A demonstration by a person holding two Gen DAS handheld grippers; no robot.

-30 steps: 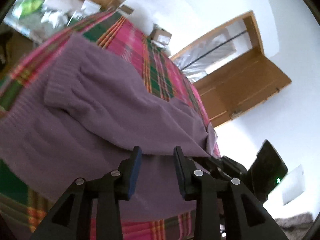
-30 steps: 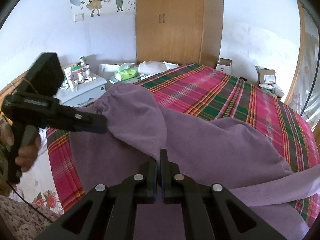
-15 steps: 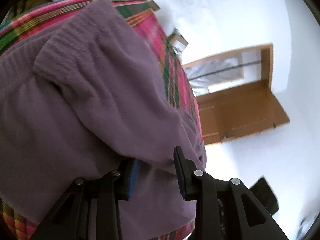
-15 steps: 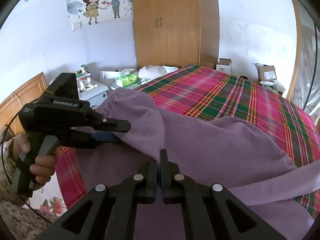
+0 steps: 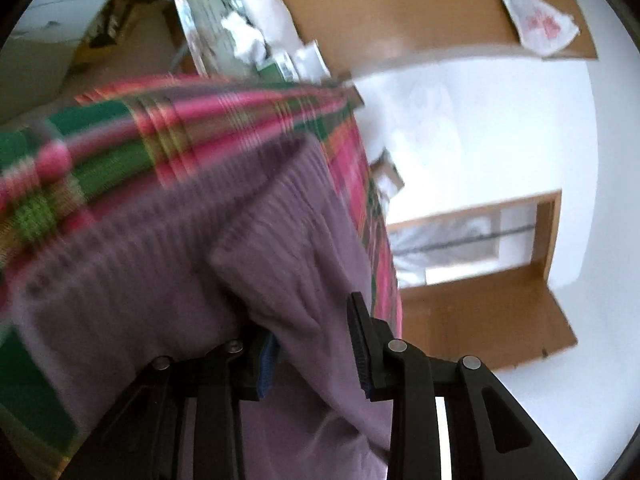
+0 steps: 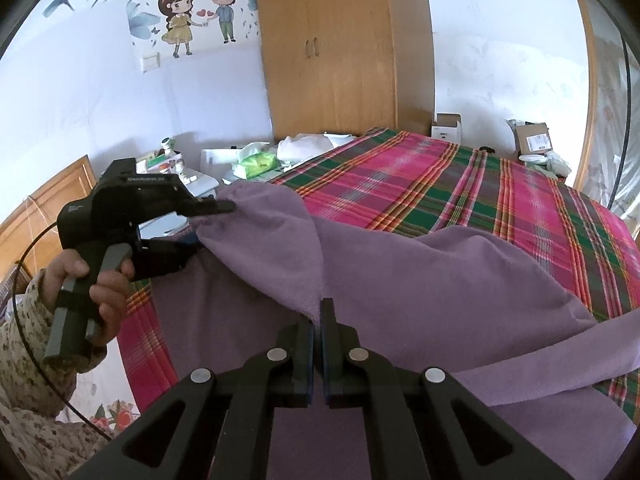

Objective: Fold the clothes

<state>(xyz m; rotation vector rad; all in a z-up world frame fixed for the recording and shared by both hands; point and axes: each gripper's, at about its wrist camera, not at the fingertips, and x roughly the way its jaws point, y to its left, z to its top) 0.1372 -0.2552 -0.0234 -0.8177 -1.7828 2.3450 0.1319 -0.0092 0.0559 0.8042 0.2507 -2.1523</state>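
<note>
Your right gripper [image 6: 317, 322] has its 2 fingers [image 6: 300, 344] pressed together on a fold of the purple sweater [image 6: 420, 280], w/ the cloth rising from the pinch in a peak. The sweater lies spread over the near part of the bed, on the pink & green plaid bedspread [image 6: 460, 184]; 1 sleeve [image 6: 560, 360] trails off to the right edge of the right wrist view.

Your left gripper [image 6: 200, 220] sits at the sweater's left end, by the ribbed hem. In the right wrist view 1 finger lies over the cloth & the other under it. The left wrist view shows the same: the fingers [image 5: 362, 344] are apart, w/ a thick fold of sweater [image 5: 280, 280] filling the gap between them, the left finger partly hidden under the cloth. Not closed tight on it. That view is blurred.

Your left hand [image 6: 88, 284] wraps the gripper's handle, in a flower-print sleeve [image 6: 28, 360].

Beyond the bed: a wood wardrobe [image 6: 344, 48], a cartoon wall sticker [image 6: 200, 16] of 2 figures, a white nightstand [image 6: 176, 172] w/ small bottles, a green tissue pack [image 6: 256, 162] & 2 cardboard boxes [image 6: 532, 140] by the far wall.
</note>
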